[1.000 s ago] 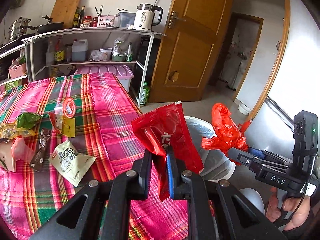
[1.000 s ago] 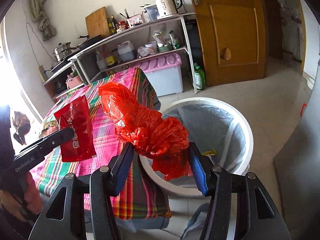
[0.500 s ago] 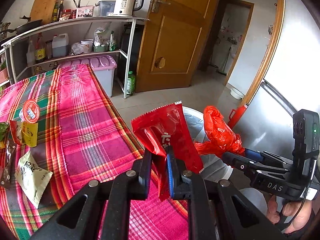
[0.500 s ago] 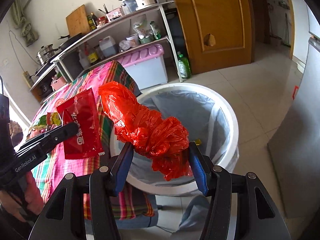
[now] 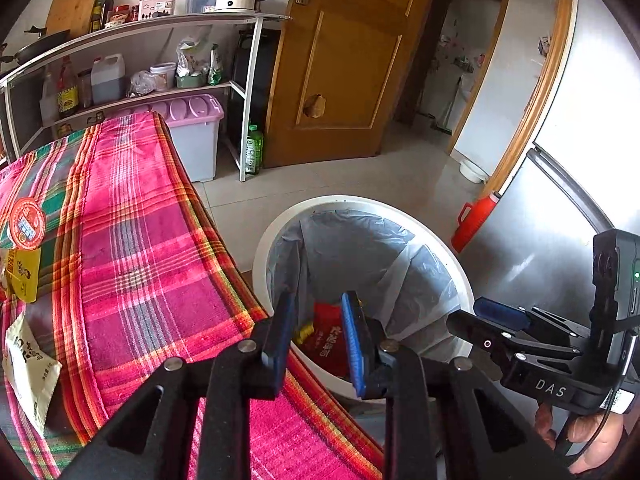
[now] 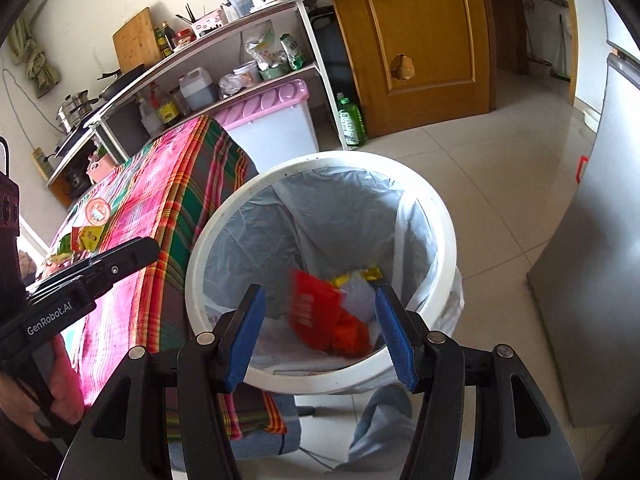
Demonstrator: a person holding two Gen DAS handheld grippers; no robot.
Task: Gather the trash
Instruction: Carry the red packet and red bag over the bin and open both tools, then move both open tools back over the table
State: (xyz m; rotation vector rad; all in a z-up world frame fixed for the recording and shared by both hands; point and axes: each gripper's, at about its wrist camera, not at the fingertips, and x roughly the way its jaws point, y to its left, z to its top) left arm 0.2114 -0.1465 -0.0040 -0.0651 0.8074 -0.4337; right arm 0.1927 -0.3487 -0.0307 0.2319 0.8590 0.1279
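Left wrist view: left gripper has just been opening, jaws apart, nothing between them; red wrapper lies inside the lined bin beside the table. Wrappers remain on the cloth, so collection looks only partly done. Right wrist view: right gripper stands wide and empty above the bin; the wrapper, blurred, sits tilted, long axis running roughly up-down in frame, with orange-red plastic beside it.
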